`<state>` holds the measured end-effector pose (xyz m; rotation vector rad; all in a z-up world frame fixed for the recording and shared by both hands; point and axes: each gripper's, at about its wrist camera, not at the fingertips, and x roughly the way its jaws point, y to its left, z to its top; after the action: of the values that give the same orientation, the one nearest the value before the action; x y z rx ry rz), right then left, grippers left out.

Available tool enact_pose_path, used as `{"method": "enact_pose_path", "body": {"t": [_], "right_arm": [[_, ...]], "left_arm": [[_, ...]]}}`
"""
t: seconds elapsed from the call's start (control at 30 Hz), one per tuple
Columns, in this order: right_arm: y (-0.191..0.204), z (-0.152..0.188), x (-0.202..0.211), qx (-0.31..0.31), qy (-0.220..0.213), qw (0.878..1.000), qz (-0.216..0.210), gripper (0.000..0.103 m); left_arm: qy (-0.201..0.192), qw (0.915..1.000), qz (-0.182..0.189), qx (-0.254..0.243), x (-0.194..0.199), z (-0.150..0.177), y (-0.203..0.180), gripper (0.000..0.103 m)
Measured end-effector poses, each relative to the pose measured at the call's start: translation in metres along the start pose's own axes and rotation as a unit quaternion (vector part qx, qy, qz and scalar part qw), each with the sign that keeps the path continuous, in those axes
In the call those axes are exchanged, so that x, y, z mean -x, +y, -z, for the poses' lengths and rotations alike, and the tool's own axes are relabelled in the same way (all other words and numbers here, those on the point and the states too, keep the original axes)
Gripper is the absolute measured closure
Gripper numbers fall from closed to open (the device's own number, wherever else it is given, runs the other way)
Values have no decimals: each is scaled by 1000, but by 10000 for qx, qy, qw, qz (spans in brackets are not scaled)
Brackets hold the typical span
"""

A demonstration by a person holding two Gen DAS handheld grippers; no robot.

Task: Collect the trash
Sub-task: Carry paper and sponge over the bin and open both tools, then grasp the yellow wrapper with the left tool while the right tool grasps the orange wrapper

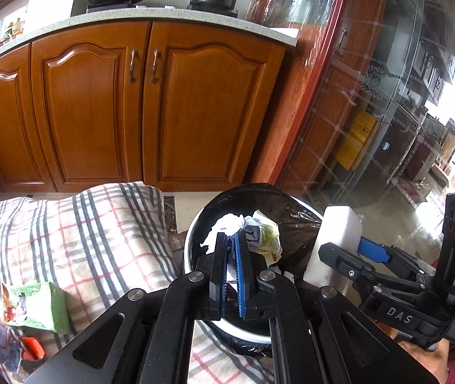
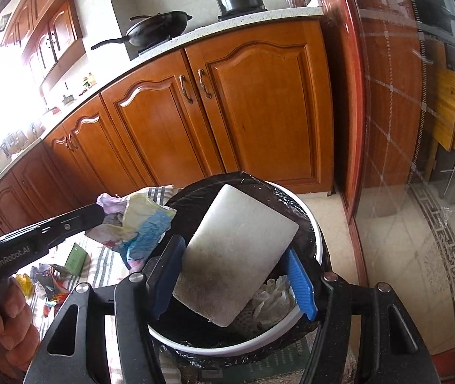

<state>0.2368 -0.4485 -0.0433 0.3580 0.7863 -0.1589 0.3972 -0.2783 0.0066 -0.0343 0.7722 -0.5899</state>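
both tongs reach level over the bin (image 2: pixel 310 224) – the left tongs (image 1: pixel 231 240) clenched on a crumpled wrapper (image 1: pixel 265 233) above its near rim, the right tongs (image 2: pixel 233 275) gripping a white foam block (image 2: pixel 237 256), tilted over the opening. tissue (image 2: pixel 273 297) lies inside; a green packet (image 1: pixel 38 307) rests on the checked cloth (image 1: pixel 77 233).

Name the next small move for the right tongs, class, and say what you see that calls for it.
Probably open the right tongs and drop the white foam block. It is clamped directly above the round white bin with the black liner, where crumpled white paper already lies, so it should fall in.
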Motion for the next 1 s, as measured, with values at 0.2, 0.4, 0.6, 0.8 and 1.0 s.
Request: {"method": "enact_pose_path", "body": {"t": [0.2, 0.4, 0.6, 0.8, 1.0], "right_arm": [[-2, -1, -1, -38, 32, 10000, 14, 27], [-3, 1, 10, -155, -65, 9999, 22, 25], [6, 13, 28, -284, -226, 9993, -125, 17], [25, 33, 42, -401, -329, 9982, -306, 10], [53, 54, 51, -451, -357, 9970, -524, 8]], "left_arm": [[88, 9998, 88, 167, -3, 1, 4, 75], [-51, 9996, 115, 271, 22, 10, 11, 74], [-173, 9990, 66, 417, 55, 35, 22, 58], [-234, 9981, -53, 563, 92, 68, 39, 45], [-294, 9971, -276, 638, 136, 100, 56, 44]]}}
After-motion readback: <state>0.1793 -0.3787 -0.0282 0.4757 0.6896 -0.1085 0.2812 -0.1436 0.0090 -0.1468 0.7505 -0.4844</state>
